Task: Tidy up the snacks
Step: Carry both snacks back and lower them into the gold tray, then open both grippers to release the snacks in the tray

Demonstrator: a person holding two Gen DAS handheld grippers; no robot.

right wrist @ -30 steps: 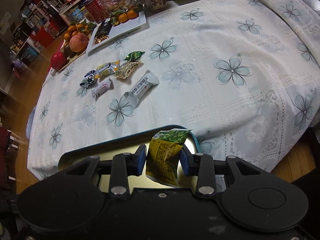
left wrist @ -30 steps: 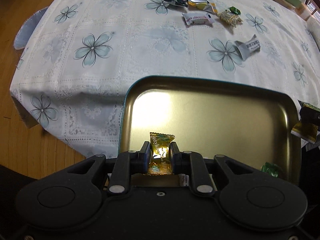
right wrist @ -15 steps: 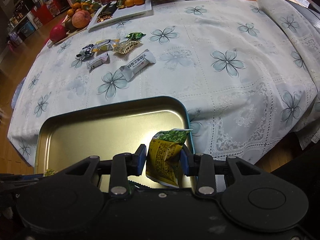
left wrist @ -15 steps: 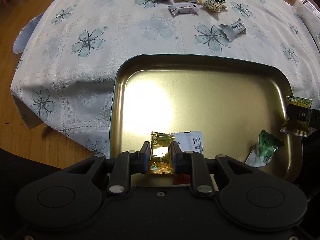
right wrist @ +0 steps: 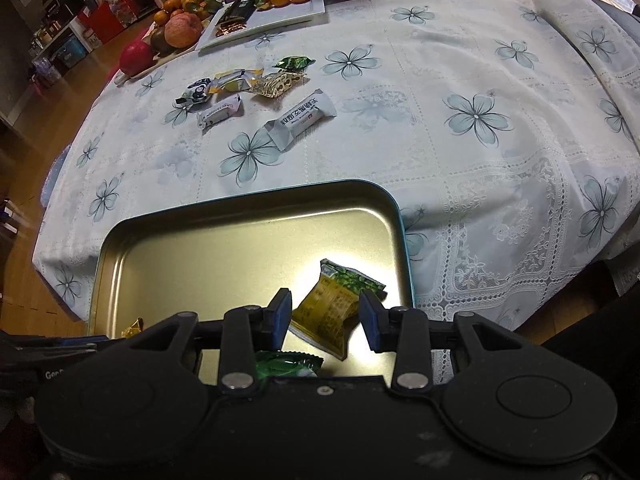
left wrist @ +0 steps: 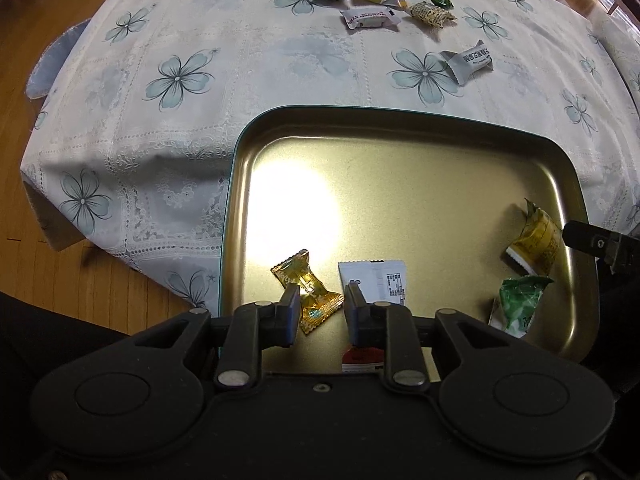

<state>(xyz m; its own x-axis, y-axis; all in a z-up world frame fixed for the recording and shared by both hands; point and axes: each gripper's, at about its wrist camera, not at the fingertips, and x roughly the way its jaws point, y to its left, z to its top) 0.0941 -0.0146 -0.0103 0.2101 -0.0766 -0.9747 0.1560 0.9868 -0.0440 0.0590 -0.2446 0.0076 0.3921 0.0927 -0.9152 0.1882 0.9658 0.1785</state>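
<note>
A gold metal tray (left wrist: 400,168) (right wrist: 240,252) sits at the near edge of the floral tablecloth. My left gripper (left wrist: 322,312) is open above the tray's near side; an amber candy (left wrist: 308,290) lies loose between its fingers. A white packet (left wrist: 374,286), a green packet (left wrist: 518,306) and a yellow-green packet (left wrist: 536,240) also lie in the tray. My right gripper (right wrist: 325,318) is open over the tray's right end; the yellow-green packet (right wrist: 334,308) lies between its fingers, and the green packet (right wrist: 286,364) shows beneath it.
Several wrapped snacks lie on the cloth beyond the tray, nearest a grey-white bar (left wrist: 468,60) (right wrist: 302,118). A fruit board (right wrist: 168,36) and a white plate (right wrist: 272,16) stand at the far edge. The table edge and wood floor (left wrist: 60,280) are at left.
Both grippers opened. The amber candy dropped from the left gripper into the tray, and the yellow-green packet dropped from the right gripper into the tray.
</note>
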